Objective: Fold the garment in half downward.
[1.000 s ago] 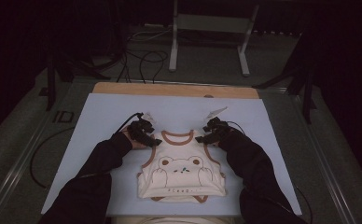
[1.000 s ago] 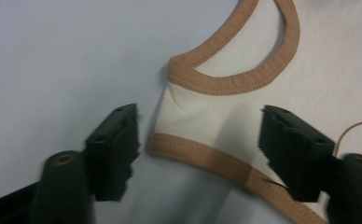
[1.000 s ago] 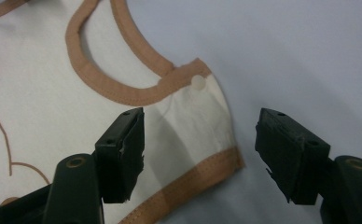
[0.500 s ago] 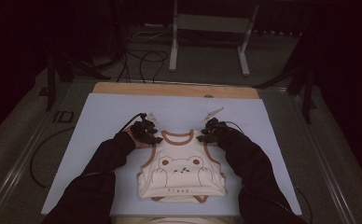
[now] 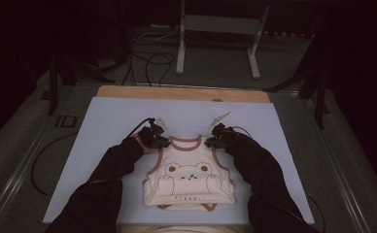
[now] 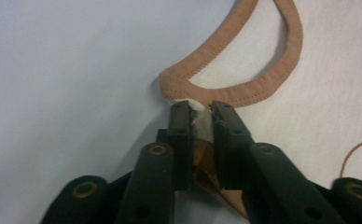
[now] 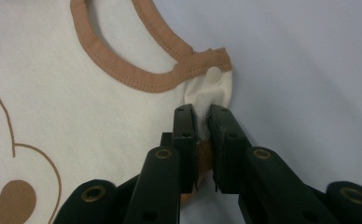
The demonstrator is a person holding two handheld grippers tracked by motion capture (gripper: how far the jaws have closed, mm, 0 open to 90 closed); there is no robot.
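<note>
With both jaws having just closed, the left gripper [image 6: 201, 112] and right gripper [image 7: 202, 114] pinch the shoulder straps of the cream brown-trimmed bear vest [image 5: 189, 177]; lifting should be level and together.

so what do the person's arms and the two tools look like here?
Both forearms wear dark, near-black long sleeves. The left tool and right tool match: two flat, square-tipped black jaws on rounded black links with brass-coloured rivets. In the high view, each carries a pale grey three-cornered plate on top, and a thin black cable loops back from the left one. No markings visible.
</note>
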